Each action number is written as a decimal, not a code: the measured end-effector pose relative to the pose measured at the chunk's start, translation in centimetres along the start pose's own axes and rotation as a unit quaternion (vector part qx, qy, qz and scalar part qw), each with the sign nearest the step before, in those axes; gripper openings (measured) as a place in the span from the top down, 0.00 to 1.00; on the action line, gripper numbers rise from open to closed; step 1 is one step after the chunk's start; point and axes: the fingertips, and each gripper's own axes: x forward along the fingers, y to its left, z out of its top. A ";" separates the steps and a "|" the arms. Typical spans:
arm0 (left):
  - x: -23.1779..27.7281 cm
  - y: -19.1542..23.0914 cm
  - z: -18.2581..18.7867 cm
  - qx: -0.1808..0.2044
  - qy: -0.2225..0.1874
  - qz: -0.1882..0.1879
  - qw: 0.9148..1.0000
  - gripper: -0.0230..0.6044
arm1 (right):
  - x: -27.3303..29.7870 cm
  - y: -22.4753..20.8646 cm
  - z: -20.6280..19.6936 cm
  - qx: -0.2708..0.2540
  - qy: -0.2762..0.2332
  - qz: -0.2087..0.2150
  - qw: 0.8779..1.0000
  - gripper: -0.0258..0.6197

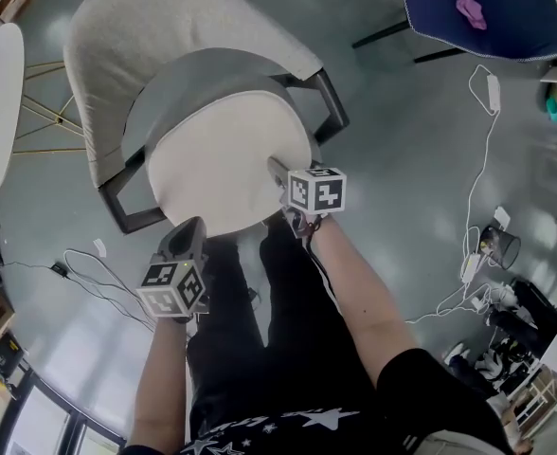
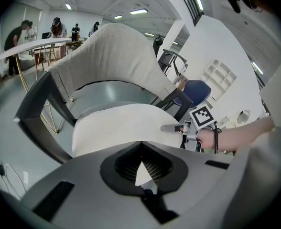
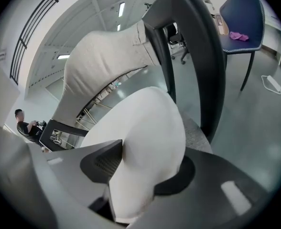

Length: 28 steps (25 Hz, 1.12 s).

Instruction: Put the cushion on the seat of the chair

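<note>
At the nubby-backed chair (image 1: 165, 27), the left hand-held gripper (image 1: 189, 231) seems pinched on the round, white, padded cushion (image 1: 222, 164) lying on its grey seat (image 1: 179, 83). The right hand-held gripper (image 1: 278, 173) is opening, the cushion's rim bulging between its jaws. Farther right stands a blue chair (image 1: 487, 12).

Head view: steeply down over chair (image 1: 165, 27). Left gripper view: close, from front edge of cushion (image 1: 222, 169). Right gripper view: closer, from its right edge. Cushion in all three.

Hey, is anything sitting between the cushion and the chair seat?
Nothing visible: the cushion already rests on the seat, its near edge between the opening jaws of the right gripper and in the left gripper.
</note>
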 end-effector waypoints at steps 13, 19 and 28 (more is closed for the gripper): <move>-0.3 -1.1 -0.2 -0.039 -0.040 0.030 0.998 0.95 | -0.4 -4.1 -2.0 0.021 0.056 -0.025 0.998 0.43; -0.7 -1.0 -0.6 -0.059 -0.069 0.049 0.995 0.95 | -2.6 -5.7 -1.6 0.051 0.041 -0.042 0.997 0.40; -0.9 -1.3 -1.4 -0.106 -0.108 0.062 0.987 0.95 | -5.4 -3.0 -2.1 0.030 0.012 0.019 0.999 0.41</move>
